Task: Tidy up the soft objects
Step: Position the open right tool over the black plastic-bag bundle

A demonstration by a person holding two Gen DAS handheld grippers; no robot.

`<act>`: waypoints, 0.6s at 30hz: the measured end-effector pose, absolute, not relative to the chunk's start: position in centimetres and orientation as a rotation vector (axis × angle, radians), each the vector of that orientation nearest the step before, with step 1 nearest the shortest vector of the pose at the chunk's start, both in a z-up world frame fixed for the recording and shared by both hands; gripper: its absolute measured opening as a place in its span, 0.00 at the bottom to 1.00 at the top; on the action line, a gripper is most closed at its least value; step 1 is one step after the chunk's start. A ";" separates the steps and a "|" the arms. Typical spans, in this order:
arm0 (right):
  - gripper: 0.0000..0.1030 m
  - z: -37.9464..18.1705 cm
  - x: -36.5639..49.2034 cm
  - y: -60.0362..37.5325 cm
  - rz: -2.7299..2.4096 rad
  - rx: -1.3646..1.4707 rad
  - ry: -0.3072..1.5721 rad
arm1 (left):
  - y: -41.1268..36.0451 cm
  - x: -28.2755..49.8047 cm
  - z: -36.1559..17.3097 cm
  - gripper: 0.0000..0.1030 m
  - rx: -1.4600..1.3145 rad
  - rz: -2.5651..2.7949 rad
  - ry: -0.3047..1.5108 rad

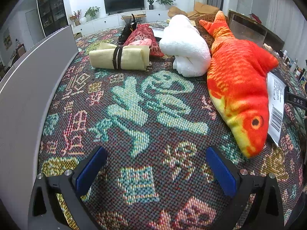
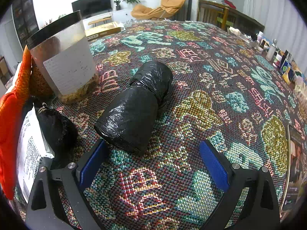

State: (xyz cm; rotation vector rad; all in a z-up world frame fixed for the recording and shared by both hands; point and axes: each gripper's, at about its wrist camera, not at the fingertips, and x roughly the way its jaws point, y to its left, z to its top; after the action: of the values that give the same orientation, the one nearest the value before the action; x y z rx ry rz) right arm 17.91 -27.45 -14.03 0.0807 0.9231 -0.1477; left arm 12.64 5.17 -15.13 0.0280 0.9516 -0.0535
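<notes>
I hold both grippers low over a woven tablecloth [image 1: 134, 103] patterned with teal, red and yellow characters. My left gripper [image 1: 155, 170] has its blue-padded fingers [image 1: 90, 170] spread wide over bare cloth, pinching nothing.

At one o'clock from it lies an orange-red plush fish [image 1: 239, 84], yellow along the belly, black eye near the bottom, tail raised toward the far end of the table. A white printed packet [image 1: 276, 103] lies against its right flank. At twelve o'clock a rolled white fluffy towel [image 1: 186, 44] touches the fish's side. At eleven o'clock sits a cream cloth roll [image 1: 119, 57] bound by two dark bands, with a red patterned pouch [image 1: 144, 36] just behind it.

My right gripper [image 2: 153, 164] is likewise spread and empty. A roll of glossy black plastic bags [image 2: 138, 105], wrinkled and cylindrical, lies at twelve o'clock, its near end just beyond the left pad [image 2: 92, 164]. At ten o'clock stands a clear plastic container [image 2: 65, 61] with a black rim and white label; a small black fuzzy bag [image 2: 55, 128] lies at nine o'clock.
</notes>
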 end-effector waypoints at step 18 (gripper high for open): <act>0.95 -14.0 17.9 -27.5 -0.148 0.081 0.923 | 5.5 14.1 -15.3 1.00 0.005 -0.032 0.945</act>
State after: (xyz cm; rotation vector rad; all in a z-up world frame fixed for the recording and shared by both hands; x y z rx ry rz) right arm 17.91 -27.48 -14.00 0.0809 0.9231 -0.1480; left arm 14.10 5.50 -15.34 0.0052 0.9452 -0.0324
